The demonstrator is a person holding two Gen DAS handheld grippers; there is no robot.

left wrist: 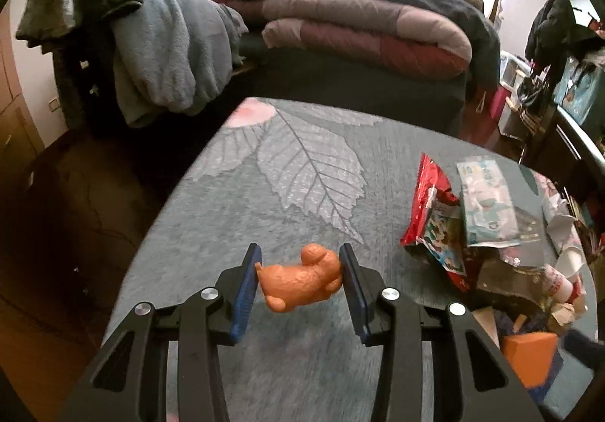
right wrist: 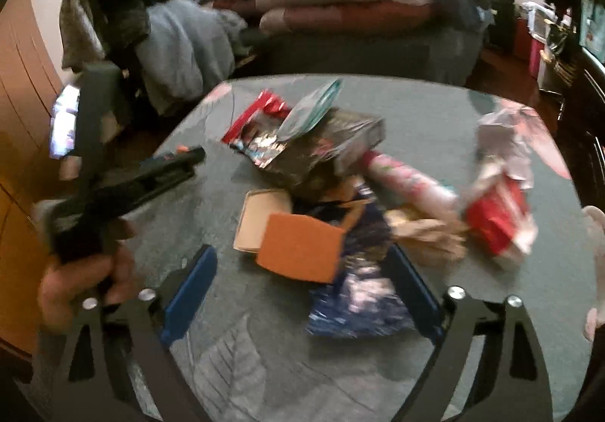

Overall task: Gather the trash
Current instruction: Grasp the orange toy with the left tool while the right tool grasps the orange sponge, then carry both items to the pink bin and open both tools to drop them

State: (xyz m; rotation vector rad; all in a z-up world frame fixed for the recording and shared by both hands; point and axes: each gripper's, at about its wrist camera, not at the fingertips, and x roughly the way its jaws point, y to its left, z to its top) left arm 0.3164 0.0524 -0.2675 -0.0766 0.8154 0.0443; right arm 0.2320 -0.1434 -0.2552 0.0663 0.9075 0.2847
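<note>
An orange toy animal [left wrist: 300,280] is sitting clamped between the blue pads [left wrist: 247,286] of the left gripper [left wrist: 300,282]; it is a small moulded figure with a rounded head, stubby paws and a bumpy, fur-like surface, lying on its side and hanging just above the grey leaf-print tablecloth [left wrist: 302,165]. To its right, a heap of trash is lying on the cloth: a torn red snack wrapper [left wrist: 427,202], a pale wipes packet [left wrist: 487,202] leaning on it, dark foil and crumpled paper beyond.

In the right wrist view, which is blurring with motion, the right gripper [right wrist: 302,293] is standing with its jaws wide apart over that heap, gripping nothing. Between its pads are showing an orange card [right wrist: 298,252] and a dark blue printed wrapper [right wrist: 355,293]. A small open box [right wrist: 253,221] is lying just behind the card; what is in it cannot be made out. A red-and-white carton [right wrist: 499,221] is tilting at the right. A folded quilt [left wrist: 363,32] is resting on the bed beyond.
</note>
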